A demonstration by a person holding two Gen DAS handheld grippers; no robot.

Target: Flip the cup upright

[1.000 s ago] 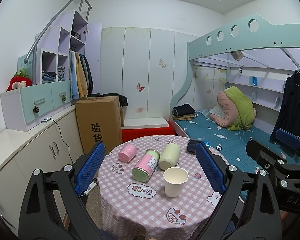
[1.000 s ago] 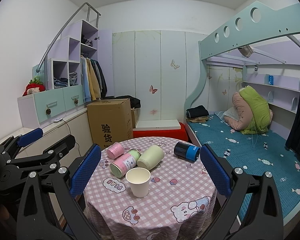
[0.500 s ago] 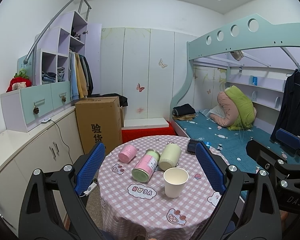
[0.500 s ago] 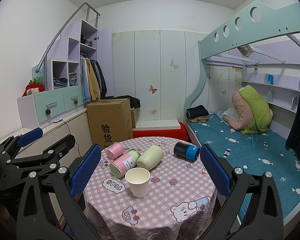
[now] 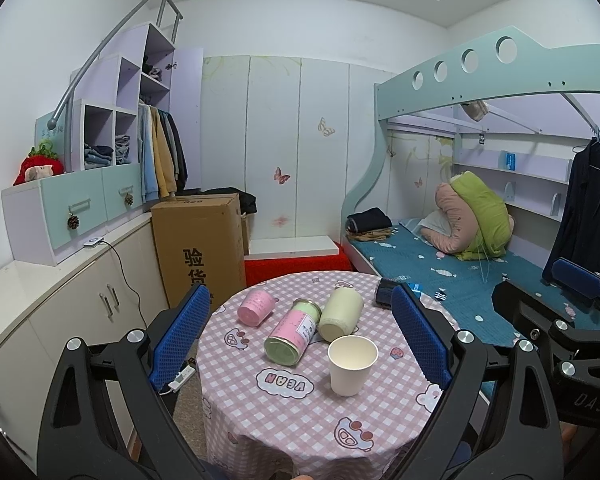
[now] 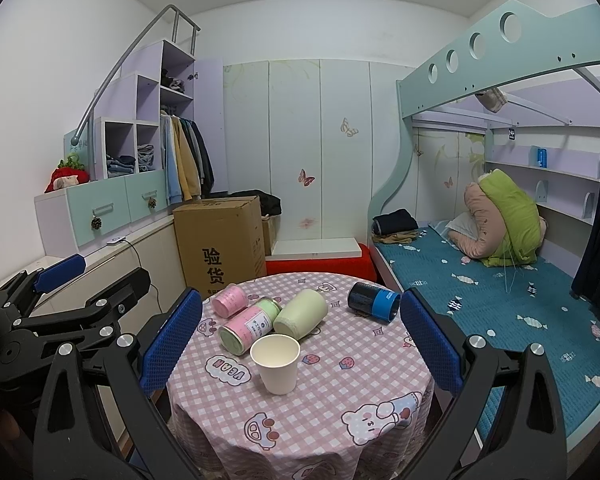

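The left gripper's right finger [image 5: 418, 330] hid most of the dark can [image 5: 385, 291]. The label [image 5: 307, 326] on the pink can [image 5: 292, 333] was too small to read.

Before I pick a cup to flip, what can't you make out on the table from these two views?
- Blue-banded can: left wrist view, mostly behind the left gripper's finger; plain in the right view.
- Pink-and-green can label text: too small, both views.
- Table near edge: hidden below both views.
- Paper cup bottom: inside only partly visible.
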